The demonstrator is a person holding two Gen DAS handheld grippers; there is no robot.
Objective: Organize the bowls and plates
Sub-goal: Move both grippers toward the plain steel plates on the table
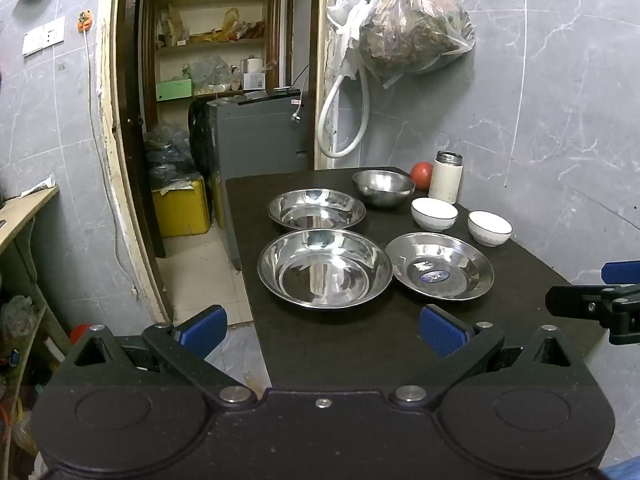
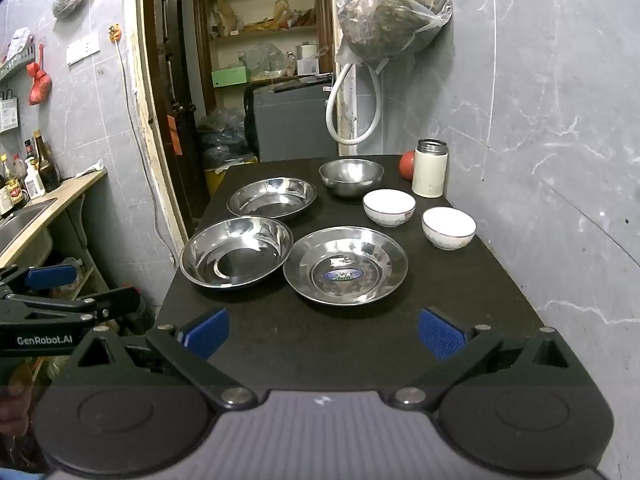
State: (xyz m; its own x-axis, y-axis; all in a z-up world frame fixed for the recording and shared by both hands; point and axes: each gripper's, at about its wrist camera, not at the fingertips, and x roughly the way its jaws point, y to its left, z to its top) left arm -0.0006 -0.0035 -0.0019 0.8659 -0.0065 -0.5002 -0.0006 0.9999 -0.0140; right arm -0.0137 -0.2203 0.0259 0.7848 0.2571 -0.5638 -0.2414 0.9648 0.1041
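1. A black counter point(image 1: 360, 340) stands against a grey marbled wall point(image 1: 540, 100), with a doorway point(image 1: 224, 80) at its far left end.
2. Three steel plates lie on it. The near-left plate point(image 1: 325, 267) and the far plate point(image 1: 316, 209) sit one behind the other, close but apart. The labelled plate point(image 1: 439, 266), with a blue sticker in its middle, lies just right of the near-left one, rims almost meeting.
3. A steel bowl point(image 1: 383, 188) stands behind the far plate, to its right.
4. Two white bowls sit on the right side: one point(image 1: 434, 213) near the steel bowl, the other point(image 1: 490, 227) closer to the counter's right edge. They stand apart, both upright and empty.
5. A white flask point(image 1: 445, 178) stands upright at the far right corner, with a red round thing point(image 1: 422, 175) just beside it on the left, partly hidden behind the steel bowl.
6. A bag point(image 1: 412, 28) of dark stuff hangs on the wall above the counter, and a white hose point(image 1: 340, 120) loops below it.
7. The left gripper point(image 1: 322, 330) hovers over the near left edge of the counter, its jaws spread wide and holding nothing.
8. The right gripper point(image 2: 323, 332) hovers over the near end of the counter facing the labelled plate, jaws likewise spread wide and empty.
9. Each gripper shows at the edge of the other's view, the two side by side and apart.
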